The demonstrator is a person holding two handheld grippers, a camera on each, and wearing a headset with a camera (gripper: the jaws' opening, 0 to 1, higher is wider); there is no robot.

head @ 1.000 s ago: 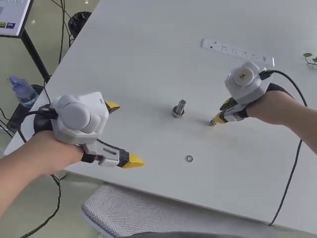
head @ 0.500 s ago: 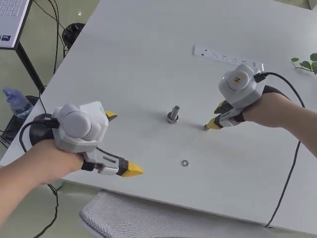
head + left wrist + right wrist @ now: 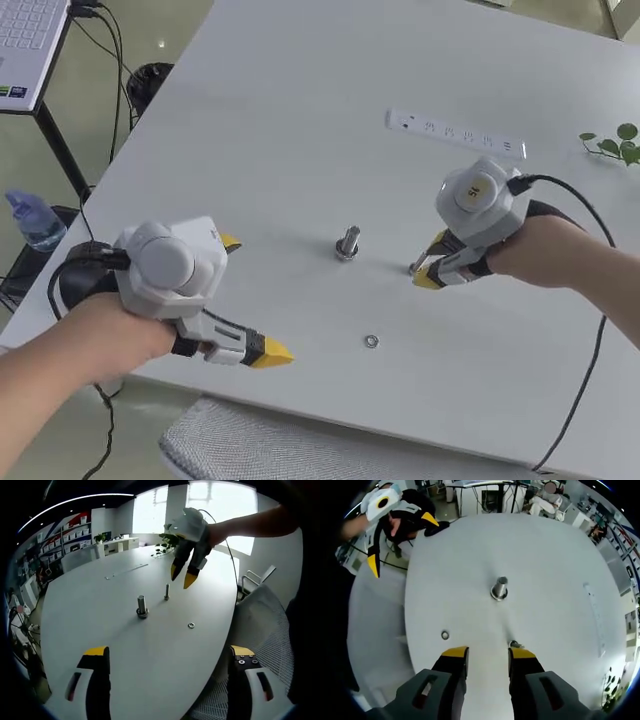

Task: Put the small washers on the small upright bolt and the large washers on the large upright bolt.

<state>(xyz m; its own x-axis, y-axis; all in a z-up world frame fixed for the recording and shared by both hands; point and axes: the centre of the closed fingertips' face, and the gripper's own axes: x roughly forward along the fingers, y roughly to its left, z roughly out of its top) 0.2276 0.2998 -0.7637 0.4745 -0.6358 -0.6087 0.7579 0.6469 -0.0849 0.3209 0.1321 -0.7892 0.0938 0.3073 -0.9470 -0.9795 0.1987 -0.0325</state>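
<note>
The right gripper [image 3: 487, 652] hangs low over the table [image 3: 300, 120], its jaws parted with nothing between them. The small bolt [image 3: 512, 644] stands just beside one jaw tip. The left gripper [image 3: 250, 297] sits near the table's edge, jaws spread wide and empty. The large bolt [image 3: 347, 243] stands upright mid-table. One loose washer [image 3: 371, 342] lies flat between the grippers, apart from both bolts. The step in hand seems to be fetching it. A gripper must drop onto it, pinch its thin rim, then thread it over the matching bolt, probably the small one.
</note>
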